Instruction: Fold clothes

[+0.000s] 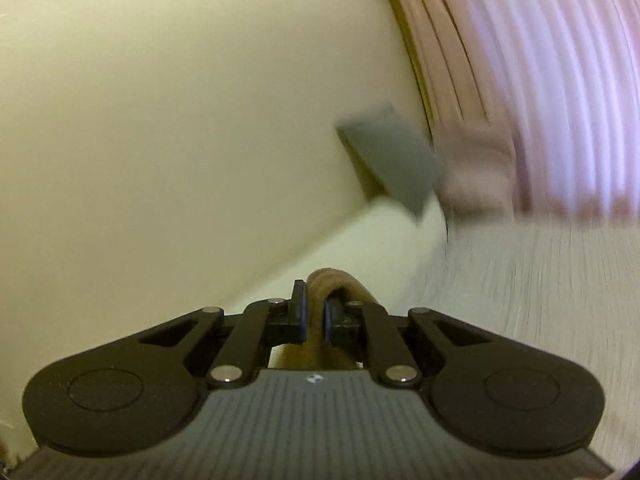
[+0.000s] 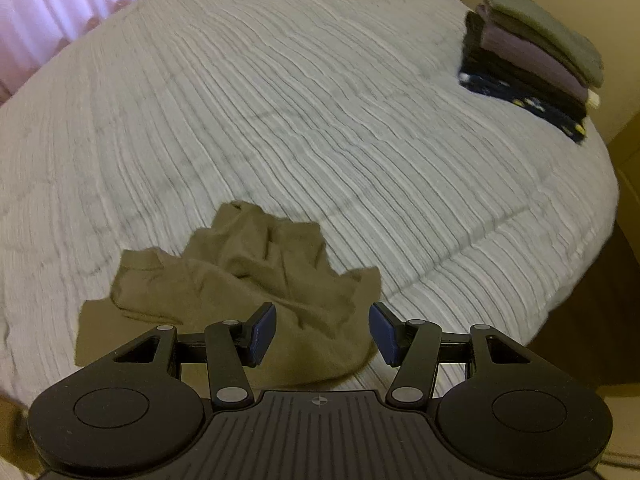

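Tan fabric [image 1: 320, 292] is seen pinched between the blue pads of the left gripper [image 1: 315, 316], whose jaws are nearly closed upon a bunched fold; the cloth is looped over the fingertips and hangs below them. Whether this fold belongs to the garment on the bed cannot be told. The right gripper [image 2: 322, 332] is held with jaws well apart and nothing between the pads, poised over a crumpled olive-tan garment [image 2: 248, 280], apparently clear of it. The garment is noted lying rumpled at the near edge of the bed [image 2: 320, 100], which is covered by a pale ribbed bedspread. A stack of folded clothes [image 2: 532, 68] is placed at the far right corner. Beyond, pink pleated curtains [image 1: 540, 60], a cream wall [image 1: 160, 100] and a blurred grey panel [image 1: 392, 160] are recorded.
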Available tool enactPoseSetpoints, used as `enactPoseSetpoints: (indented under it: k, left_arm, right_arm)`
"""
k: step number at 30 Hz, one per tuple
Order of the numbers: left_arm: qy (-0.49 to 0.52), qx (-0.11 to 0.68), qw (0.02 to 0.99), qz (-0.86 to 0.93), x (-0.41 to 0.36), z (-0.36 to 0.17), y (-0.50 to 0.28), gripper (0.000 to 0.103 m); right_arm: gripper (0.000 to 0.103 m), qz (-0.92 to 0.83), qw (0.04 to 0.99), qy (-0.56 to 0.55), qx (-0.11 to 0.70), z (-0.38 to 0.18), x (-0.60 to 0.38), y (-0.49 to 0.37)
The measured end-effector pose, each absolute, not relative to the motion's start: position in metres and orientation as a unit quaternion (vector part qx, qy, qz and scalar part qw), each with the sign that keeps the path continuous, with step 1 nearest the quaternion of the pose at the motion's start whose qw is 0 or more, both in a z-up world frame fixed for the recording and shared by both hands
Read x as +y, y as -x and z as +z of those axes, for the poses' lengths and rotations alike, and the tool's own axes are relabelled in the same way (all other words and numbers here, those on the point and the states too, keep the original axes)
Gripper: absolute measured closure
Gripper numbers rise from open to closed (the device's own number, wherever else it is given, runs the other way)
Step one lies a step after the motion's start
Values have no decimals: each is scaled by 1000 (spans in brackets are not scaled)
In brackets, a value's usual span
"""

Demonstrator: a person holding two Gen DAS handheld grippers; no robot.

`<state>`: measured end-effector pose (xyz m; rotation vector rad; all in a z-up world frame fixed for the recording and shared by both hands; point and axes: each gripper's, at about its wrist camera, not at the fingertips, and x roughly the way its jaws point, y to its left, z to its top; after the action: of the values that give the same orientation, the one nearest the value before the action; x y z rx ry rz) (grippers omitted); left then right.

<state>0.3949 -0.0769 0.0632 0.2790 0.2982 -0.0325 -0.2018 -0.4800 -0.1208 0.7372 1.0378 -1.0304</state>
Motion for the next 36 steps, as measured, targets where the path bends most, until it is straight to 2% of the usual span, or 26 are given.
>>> enactPoseSetpoints:
  k: [3, 5, 6, 7, 10, 15, 22, 26, 36]
  left_arm:
    - [-143, 147, 979, -9, -75, 82, -395, 95]
    - [-171, 216, 961, -10, -79, 54, -397, 88]
    - [-172, 274, 946, -18, -81, 31, -393, 81]
    - [-173, 330, 928, -25, -83, 8, -389, 81]
    - [-175, 418, 890, -48, -89, -55, -333, 80]
    - [-171, 516, 826, -149, -121, -114, -185, 73]
    - [-189, 561, 755, -282, -186, -127, 28, 68]
    - [-191, 572, 741, -295, -213, -123, 107, 65]
    - [-196, 562, 761, -258, -228, -115, 186, 60]
  right_arm:
    - [48, -451, 694, -326, 457, -123, -482, 201]
    - [48, -442, 699, -325, 458, -127, -482, 203]
    - [48, -437, 702, -325, 458, -129, -481, 205]
    - [48, -432, 706, -323, 459, -131, -481, 207]
    - [48, -418, 716, -312, 464, -134, -480, 219]
    - [48, -380, 741, -298, 468, -137, -479, 241]
    - [48, -272, 795, -208, 501, -140, -465, 267]
    - [48, -212, 808, -176, 521, -144, -458, 291]
    - [48, -141, 828, -126, 527, -138, -464, 339]
